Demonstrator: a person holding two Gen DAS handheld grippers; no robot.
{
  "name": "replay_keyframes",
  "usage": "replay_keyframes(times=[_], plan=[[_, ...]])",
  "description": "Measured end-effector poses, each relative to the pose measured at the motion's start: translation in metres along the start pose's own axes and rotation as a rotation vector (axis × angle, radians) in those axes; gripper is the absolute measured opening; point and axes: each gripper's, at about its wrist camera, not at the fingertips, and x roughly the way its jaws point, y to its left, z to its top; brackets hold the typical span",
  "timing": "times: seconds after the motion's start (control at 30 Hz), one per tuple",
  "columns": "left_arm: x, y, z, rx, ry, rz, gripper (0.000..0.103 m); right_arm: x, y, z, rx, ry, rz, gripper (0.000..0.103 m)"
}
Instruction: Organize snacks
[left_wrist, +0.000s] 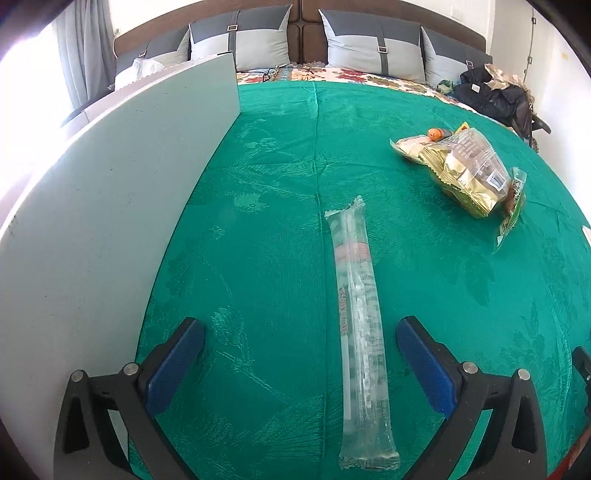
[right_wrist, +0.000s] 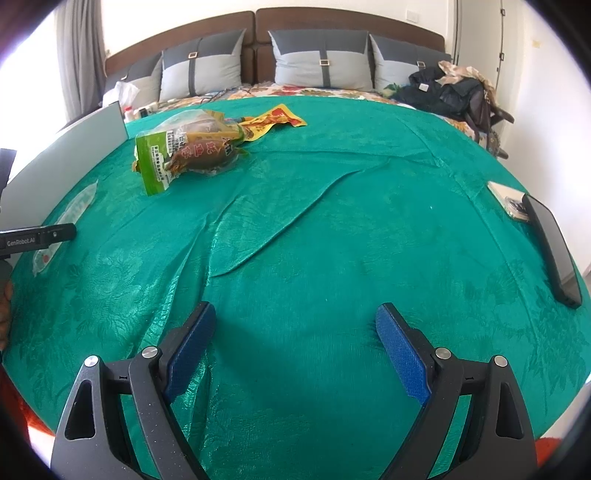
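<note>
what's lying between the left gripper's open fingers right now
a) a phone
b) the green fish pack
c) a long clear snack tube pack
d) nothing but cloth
c: in the left wrist view the long clear snack tube pack lies lengthwise on the green cloth between the fingers of the open left gripper, untouched, while the snack pile sits far off to the right.

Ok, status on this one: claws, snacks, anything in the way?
Left claw open, straddling long clear snack pack, not gripping. Right claw open over bare green cloth. Snack pile far-left of it. Path clear.
</note>
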Motion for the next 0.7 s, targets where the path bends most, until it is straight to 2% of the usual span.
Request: replay_keyframes(times=[0.13,0.2,0.4,0.5,0.6,0.63,0.67,0.7], plan=[[0.000,-0.001,0.000,-0.002,-0.003,0.000,0.103,0.008,0.004,0.019,0.052,0.125,-0.032,0.091],[0.000,-0.001,0.000,-0.002,-0.004,0.000,0.103,0.014,0.010,0.034,0.107,0.169,0.013,0.091],[0.000,0.000,0.000,-0.002,-0.003,-0.001,0.103,0.027,0.057,0.114,0.221,0.095,0.269,0.089],[0.000,0.000,0.000,-0.002,-0.003,-0.002,0.103,0.049,0.073,0.148,0.284,0.110,0.301,0.089],[0.000,-0.001,-0.001,-0.002,-0.003,-0.005,0.103,0.077,0.072,0.157,0.327,0.165,0.285,0.086],[-0.001,-0.001,-0.001,-0.002,-0.004,-0.006,0.103,0.081,0.067,0.155,0.329,0.175,0.271,0.078],[-0.001,-0.001,-0.001,-0.002,-0.004,-0.007,0.103,0.083,0.061,0.151,0.334,0.180,0.263,0.056],[-0.002,-0.001,-0.001,-0.002,-0.005,-0.007,0.103,0.082,0.050,0.144,0.357,0.176,0.278,0.051]])
